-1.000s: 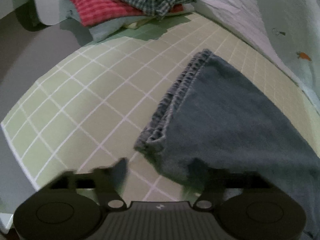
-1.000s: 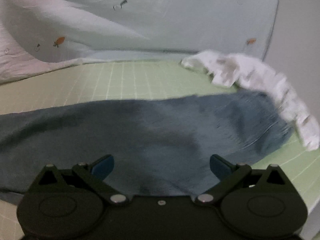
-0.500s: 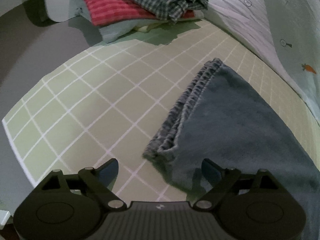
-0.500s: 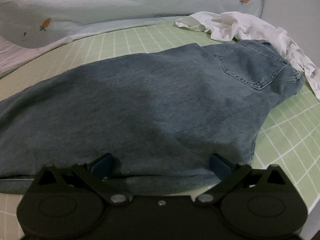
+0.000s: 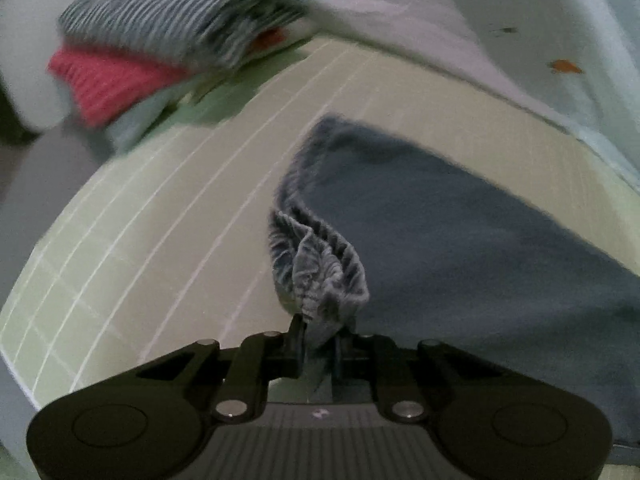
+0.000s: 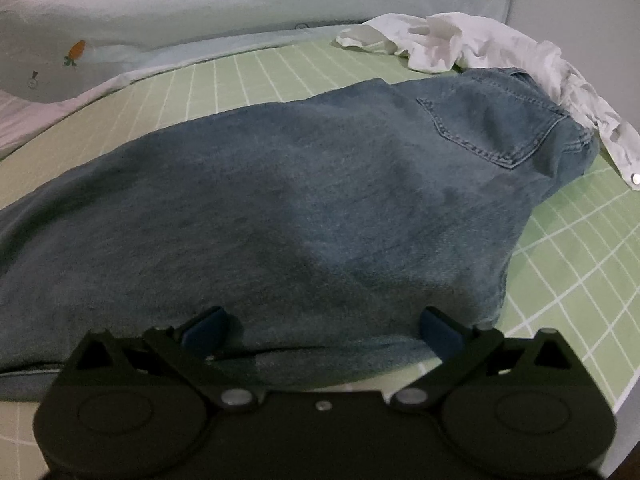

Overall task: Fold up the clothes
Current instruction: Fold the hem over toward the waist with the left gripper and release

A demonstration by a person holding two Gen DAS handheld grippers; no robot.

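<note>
Green grid-printed bedding (image 6: 560,248) covers the bed, with a pale carrot-print quilt (image 6: 200,12) banked along the far side. Blue jeans (image 6: 280,208) lie stretched flat across it, back pocket up, a crumpled white garment (image 6: 480,44) touching the waistband end. At the other end the left tongs (image 5: 320,340) have just been closing and are now clamped on the bunched hem (image 5: 320,264) of a leg, which puckers above the pads. The right tongs (image 6: 320,326) stand wide apart over the near edge of the jeans at thigh level, the denim between the pads but not pinched. A stack of folded clothes (image 5: 168,48) sits beyond the hem, blurred in the left view.

The risk, as I judge it, is that the left grip holds only a small gather of thick denim; carrying the leg over toward the waistband could pull it free, or lift one layer alone and leave the fold skewed. With the right tongs not gripping, the body could also drag across the bedding and catch the white garment
</note>
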